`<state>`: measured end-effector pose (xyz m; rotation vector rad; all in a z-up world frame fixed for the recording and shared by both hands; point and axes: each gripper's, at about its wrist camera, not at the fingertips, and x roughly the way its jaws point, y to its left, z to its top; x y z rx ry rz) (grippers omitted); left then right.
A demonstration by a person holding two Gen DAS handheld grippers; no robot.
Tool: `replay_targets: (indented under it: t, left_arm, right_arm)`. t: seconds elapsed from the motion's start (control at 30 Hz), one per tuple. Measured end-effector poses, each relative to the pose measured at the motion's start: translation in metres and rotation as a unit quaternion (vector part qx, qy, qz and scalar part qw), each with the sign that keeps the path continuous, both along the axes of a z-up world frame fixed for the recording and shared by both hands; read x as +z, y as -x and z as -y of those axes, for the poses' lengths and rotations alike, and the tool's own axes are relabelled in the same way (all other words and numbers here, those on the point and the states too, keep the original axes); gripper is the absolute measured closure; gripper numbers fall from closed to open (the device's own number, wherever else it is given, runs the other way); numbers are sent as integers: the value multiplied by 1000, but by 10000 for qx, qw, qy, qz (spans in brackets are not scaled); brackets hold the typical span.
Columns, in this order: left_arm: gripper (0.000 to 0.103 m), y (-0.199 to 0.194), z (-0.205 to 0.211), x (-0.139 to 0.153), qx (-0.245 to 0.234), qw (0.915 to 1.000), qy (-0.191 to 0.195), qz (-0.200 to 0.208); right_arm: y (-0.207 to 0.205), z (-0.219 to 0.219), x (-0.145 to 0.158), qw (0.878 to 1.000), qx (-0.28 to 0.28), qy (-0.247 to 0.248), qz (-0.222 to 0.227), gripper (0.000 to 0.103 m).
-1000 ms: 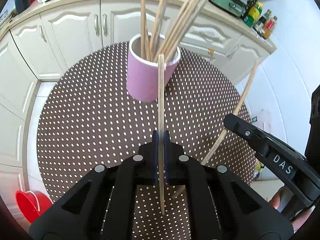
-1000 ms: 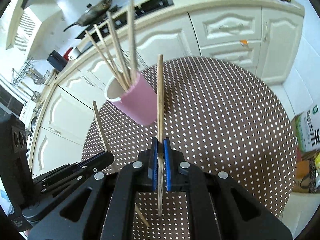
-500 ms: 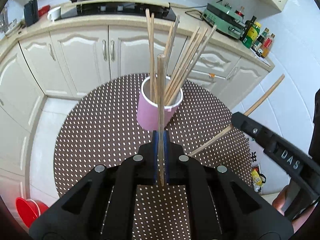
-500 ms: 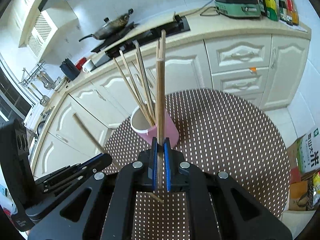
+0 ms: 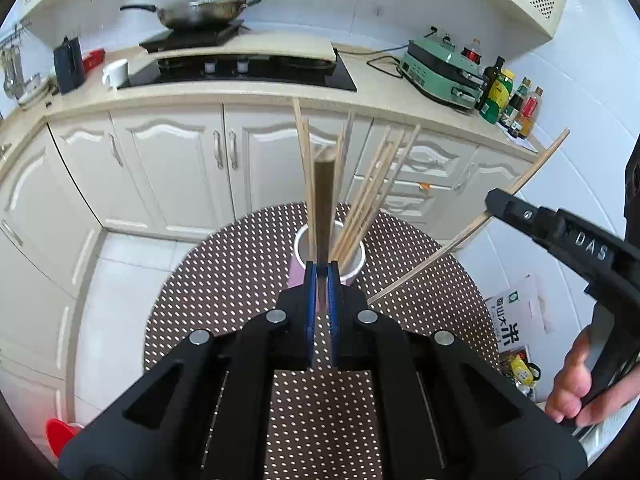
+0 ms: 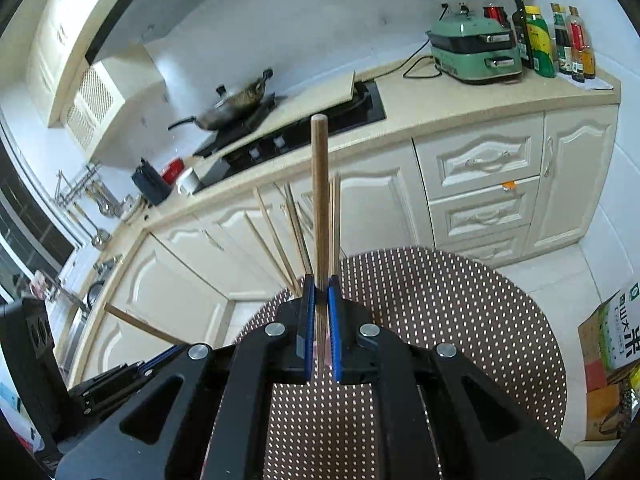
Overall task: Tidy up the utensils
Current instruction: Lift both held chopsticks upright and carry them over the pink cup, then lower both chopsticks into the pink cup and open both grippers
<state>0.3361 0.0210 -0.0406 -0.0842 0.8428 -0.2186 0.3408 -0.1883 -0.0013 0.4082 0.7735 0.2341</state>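
A pink cup (image 5: 352, 268) with a white rim stands on the round dotted table (image 5: 240, 280) and holds several wooden chopsticks (image 5: 372, 200). My left gripper (image 5: 321, 280) is shut on one chopstick (image 5: 323, 200), which points forward above the cup. My right gripper (image 6: 321, 292) is shut on another chopstick (image 6: 320, 200), raised above the table. In the right wrist view the cup is mostly hidden behind the gripper; the cup's chopsticks (image 6: 280, 240) stick up behind it. The right gripper (image 5: 496, 204) and its chopstick (image 5: 460, 236) show at the right of the left wrist view.
White kitchen cabinets (image 5: 168, 160) and a countertop with a stove (image 5: 240, 68), a wok (image 5: 196, 12), a green appliance (image 5: 440, 68) and bottles (image 5: 508, 100) lie behind the table. A printed box (image 6: 608, 328) stands on the floor at the right. A red object (image 5: 60, 436) lies on the floor at the left.
Both grippers have risen and tilted up with their chopsticks. The cup now looks smaller and lower in view, and more of the countertop shows.
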Motion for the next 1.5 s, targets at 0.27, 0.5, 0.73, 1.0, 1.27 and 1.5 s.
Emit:
replay_targets:
  t: [0.27, 0.5, 0.73, 1.0, 1.27, 1.5]
  left_arm:
    - [97, -6, -5, 31, 14, 9993, 6, 370]
    - [97, -23, 4, 52, -22, 9978, -45, 661]
    - [97, -43, 15, 43, -67, 9982, -45, 592]
    - [97, -67, 18, 9, -74, 9998, -103, 183]
    - [97, -88, 16, -28, -27, 9996, -105, -275]
    - [97, -101, 16, -51, 36, 9986, -100, -515]
  right_arm:
    - [-14, 7, 26, 9993, -97, -65, 367, 98]
    - [-29, 2, 33, 9987, -59, -1, 510, 98]
    - [-44, -13, 9, 9994, 20, 124, 319, 98]
    - [-58, -30, -29, 9991, 216, 333, -169, 98]
    - [-69, -39, -64, 9964, 309, 431, -657, 97]
    - [-78, -40, -78, 9952, 285, 425, -838, 97]
